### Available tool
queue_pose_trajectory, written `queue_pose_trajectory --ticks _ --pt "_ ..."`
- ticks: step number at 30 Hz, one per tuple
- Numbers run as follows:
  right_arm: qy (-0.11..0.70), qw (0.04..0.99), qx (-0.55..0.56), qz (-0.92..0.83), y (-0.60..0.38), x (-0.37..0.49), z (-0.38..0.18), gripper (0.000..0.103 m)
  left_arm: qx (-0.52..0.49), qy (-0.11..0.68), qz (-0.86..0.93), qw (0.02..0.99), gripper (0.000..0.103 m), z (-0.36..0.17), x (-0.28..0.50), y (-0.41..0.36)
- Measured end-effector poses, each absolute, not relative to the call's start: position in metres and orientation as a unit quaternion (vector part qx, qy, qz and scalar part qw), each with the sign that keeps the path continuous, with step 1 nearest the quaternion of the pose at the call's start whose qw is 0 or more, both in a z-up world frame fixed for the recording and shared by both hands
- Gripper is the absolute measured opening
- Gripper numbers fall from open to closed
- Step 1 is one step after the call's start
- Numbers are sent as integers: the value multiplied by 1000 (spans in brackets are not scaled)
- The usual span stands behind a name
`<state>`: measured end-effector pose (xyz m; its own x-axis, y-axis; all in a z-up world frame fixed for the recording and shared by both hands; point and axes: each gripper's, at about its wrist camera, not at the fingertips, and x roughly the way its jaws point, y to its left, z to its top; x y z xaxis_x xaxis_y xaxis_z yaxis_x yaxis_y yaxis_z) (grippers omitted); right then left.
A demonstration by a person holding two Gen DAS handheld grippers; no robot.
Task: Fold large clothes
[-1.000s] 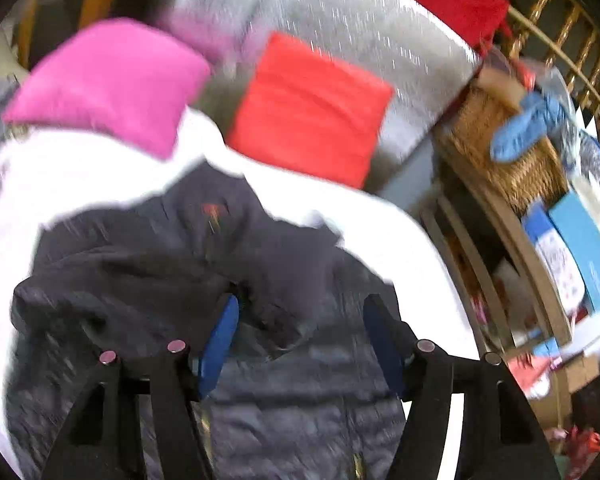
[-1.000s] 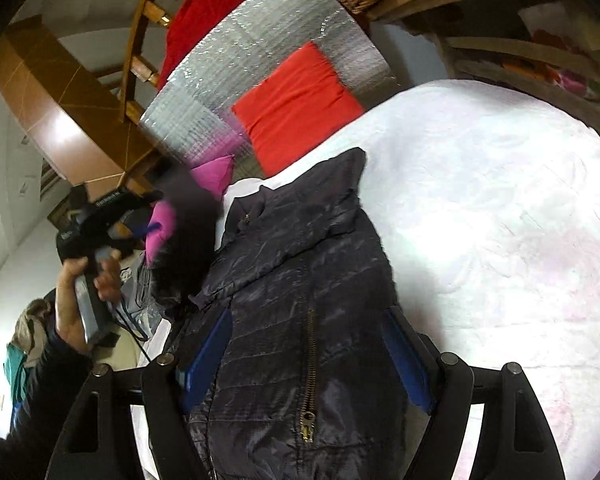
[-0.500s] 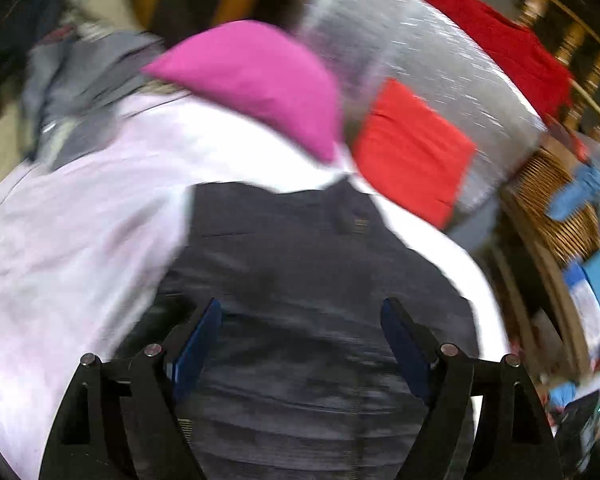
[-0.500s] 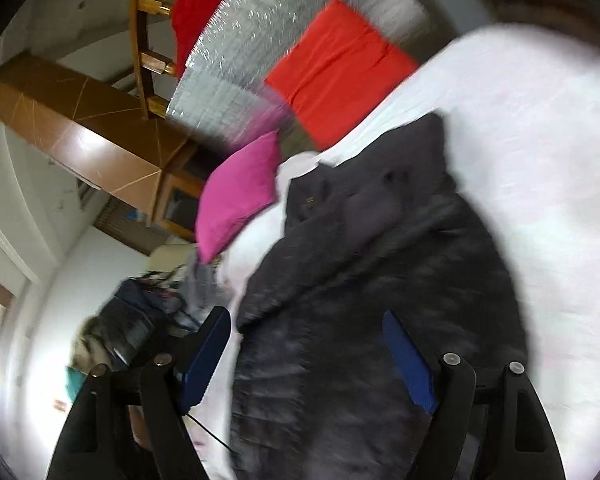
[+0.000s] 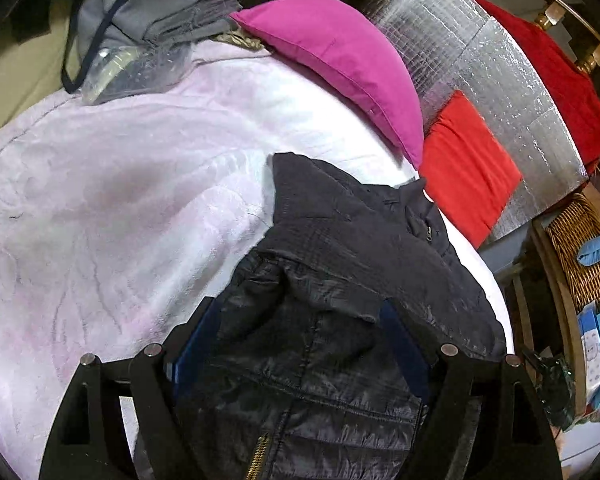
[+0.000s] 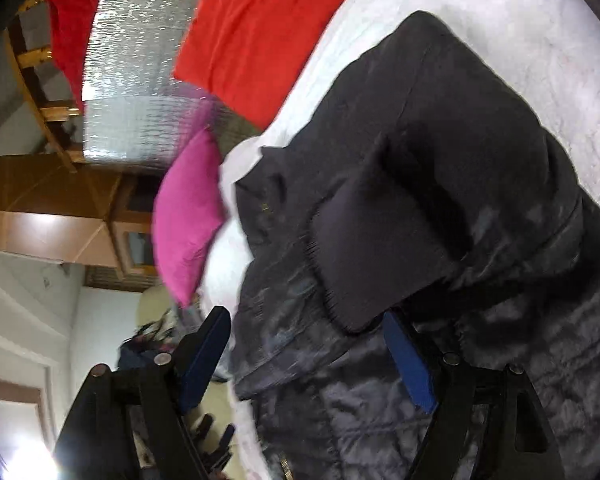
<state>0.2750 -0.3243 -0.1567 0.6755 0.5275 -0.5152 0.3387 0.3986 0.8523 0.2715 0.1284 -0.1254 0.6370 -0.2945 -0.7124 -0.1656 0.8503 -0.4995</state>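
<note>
Dark quilted jacket (image 5: pixel 340 280) is lying at lower centre on the pale blanket (image 5: pixel 100 200), a sleeve now folded across its chest (first fold seemingly done), while left claw (image 5: pixel 300 344) and right claw (image 6: pixel 308 344) are hovering released, grasping nothing.

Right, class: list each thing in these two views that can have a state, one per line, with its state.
Black jacket: lying on the bed, sleeve folded across the body, zip closed.
White blanket: spread flat.
Pink cushion: resting at the bed's edge.
Left gripper: open, over the jacket.
Right gripper: open, over the jacket.
</note>
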Motion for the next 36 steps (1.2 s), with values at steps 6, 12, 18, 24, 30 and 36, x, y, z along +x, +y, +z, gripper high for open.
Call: queue_pose_trajectory --ticks 6,12,18,24,30,36 --pt "430 756 493 20 -323 287 -162 34 -300 441 -64 843 82 -137 281 115" --pt "419 816 399 9 -314 294 -124 13 -327 448 -79 828 82 -141 289 103" --pt "353 891 285 15 -299 288 -57 12 -341 445 -74 825 82 -145 299 97" --pt "427 840 335 8 -321 299 -131 16 -379 473 -71 792 82 -165 305 91" --pt "421 842 335 23 -329 296 -135 16 -409 466 -94 779 82 -160 307 94" --pt "400 866 299 38 -323 292 -103 13 -466 448 -105 756 64 -164 323 108"
